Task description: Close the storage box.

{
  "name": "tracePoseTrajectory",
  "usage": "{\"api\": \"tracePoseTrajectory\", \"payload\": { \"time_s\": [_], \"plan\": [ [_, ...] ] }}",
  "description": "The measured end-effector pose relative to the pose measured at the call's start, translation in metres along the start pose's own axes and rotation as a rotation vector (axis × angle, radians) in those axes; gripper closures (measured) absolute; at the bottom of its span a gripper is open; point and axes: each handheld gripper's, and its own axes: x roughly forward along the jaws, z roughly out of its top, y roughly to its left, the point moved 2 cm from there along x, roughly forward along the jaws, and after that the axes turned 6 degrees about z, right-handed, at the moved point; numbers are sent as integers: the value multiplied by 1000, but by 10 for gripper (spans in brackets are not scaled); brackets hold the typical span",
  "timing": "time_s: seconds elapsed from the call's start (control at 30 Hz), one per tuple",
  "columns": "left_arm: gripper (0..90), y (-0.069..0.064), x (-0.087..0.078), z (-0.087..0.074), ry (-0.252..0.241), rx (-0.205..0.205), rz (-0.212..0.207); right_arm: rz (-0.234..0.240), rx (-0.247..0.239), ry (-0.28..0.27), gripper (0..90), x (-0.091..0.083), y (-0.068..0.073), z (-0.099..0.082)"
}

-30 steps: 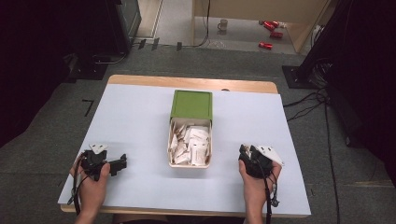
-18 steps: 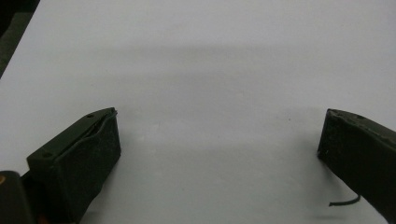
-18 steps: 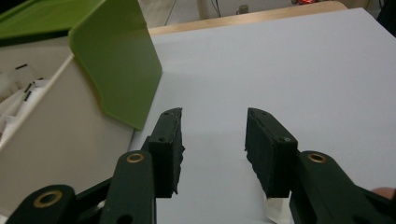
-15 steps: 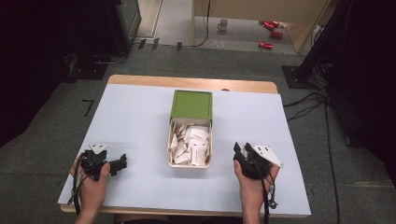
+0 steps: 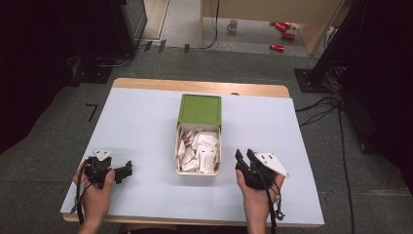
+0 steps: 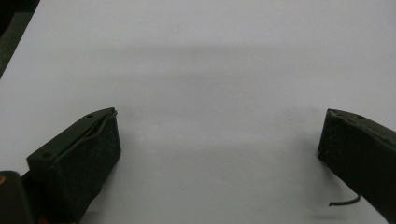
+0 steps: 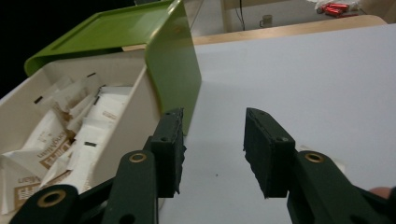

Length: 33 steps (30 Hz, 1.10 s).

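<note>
Jaws on your right gripper (image 5: 245,158) part-open, nothing between; it's lifted and edged toward the box (image 5: 197,155) of sachets (image 5: 202,150) mid-surface, likely your next pick. Left gripper (image 5: 127,169) jaws wide, empty, same spot on the surface (image 5: 146,126).

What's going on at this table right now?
A person sits at a pale table with a black two-jaw gripper in each hand. In the middle stands a white box of paper sachets, its green lid slid to the far end. The right gripper, jaws parted and holding nothing, is near the box's right side. The left gripper rests open over bare tabletop.
</note>
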Motion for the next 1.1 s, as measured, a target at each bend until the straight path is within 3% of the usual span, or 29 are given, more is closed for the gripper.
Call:
{"api": "tracePoseTrajectory", "payload": {
  "time_s": [0.37,1.1],
  "plan": [
    [0,0,0,0,-1,-1,0,79,7,-21,629,-6,21,0],
    [0,0,0,0,-1,-1,0,183,5,20,670,-10,52,-10]
  ]
}}
